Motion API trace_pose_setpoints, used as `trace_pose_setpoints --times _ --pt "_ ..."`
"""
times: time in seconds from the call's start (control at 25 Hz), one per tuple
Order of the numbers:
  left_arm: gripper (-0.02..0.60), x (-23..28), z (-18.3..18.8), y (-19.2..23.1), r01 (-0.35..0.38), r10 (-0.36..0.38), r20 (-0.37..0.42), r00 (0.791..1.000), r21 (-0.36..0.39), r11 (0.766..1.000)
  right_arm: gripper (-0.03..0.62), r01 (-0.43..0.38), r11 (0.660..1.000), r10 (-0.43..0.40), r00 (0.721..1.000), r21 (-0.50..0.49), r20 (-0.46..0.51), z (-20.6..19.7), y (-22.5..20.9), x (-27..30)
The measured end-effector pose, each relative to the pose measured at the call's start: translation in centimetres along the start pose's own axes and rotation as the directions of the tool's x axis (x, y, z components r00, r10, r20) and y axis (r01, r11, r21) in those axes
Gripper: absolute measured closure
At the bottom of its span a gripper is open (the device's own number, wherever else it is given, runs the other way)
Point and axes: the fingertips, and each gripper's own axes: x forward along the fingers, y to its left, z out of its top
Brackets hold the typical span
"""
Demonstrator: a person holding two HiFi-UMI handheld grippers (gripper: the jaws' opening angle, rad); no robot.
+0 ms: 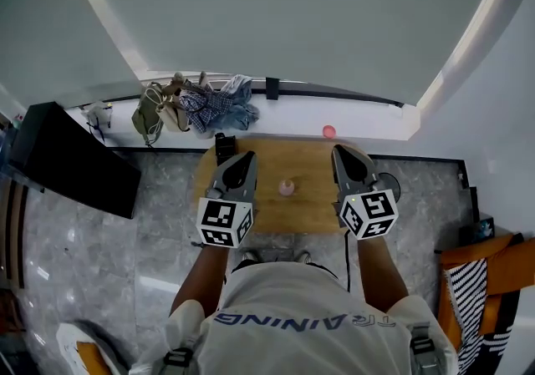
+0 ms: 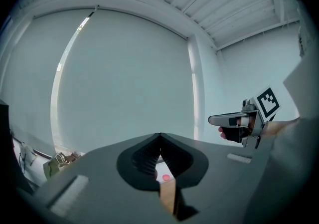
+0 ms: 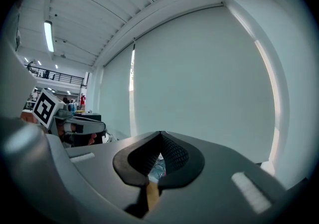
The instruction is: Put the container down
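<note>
Shut claws frame the scene from the head view: the left gripper (image 1: 247,158) and the right gripper (image 1: 341,150) hang side by side over a round wooden table (image 1: 311,208), each with its jaws drawn together and nothing in them. A small pink container (image 1: 287,188) stands on the table between the two grippers, touching neither. Behind the table, a white ledge (image 1: 376,124) carries a pink ball (image 1: 328,131) and a heap of clothes (image 1: 219,103).

From the left gripper view, the jaws meet at their tips against a pale wall and grip nothing. A sliver of the wooden table shows under them. The right gripper (image 2: 215,118) sits off to the side, well apart.

From the right gripper view, the jaws likewise press together, empty. The left gripper (image 3: 101,127) shows at the left edge, held in a hand.
</note>
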Motion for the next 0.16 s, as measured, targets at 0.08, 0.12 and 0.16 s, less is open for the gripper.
trace_pose_setpoints --times 0.08,0.12,0.16 --pt "0.58 0.03 -0.1 -0.11 0.009 -0.009 -0.004 1.0 0.002 1.0 0.582 0.001 1.0 -0.001 1.0 0.001 -0.002 -0.14 0.0 0.04" --pt "0.58 0.06 -0.14 -0.2 0.013 -0.013 -0.005 1.0 0.003 1.0 0.581 0.002 1.0 -0.002 1.0 0.002 -0.003 -0.19 -0.04 0.03" --pt "0.58 0.09 -0.16 -0.3 0.017 -0.017 -0.007 1.0 0.004 1.0 0.58 0.003 1.0 -0.003 1.0 0.004 -0.005 -0.23 -0.07 0.01"
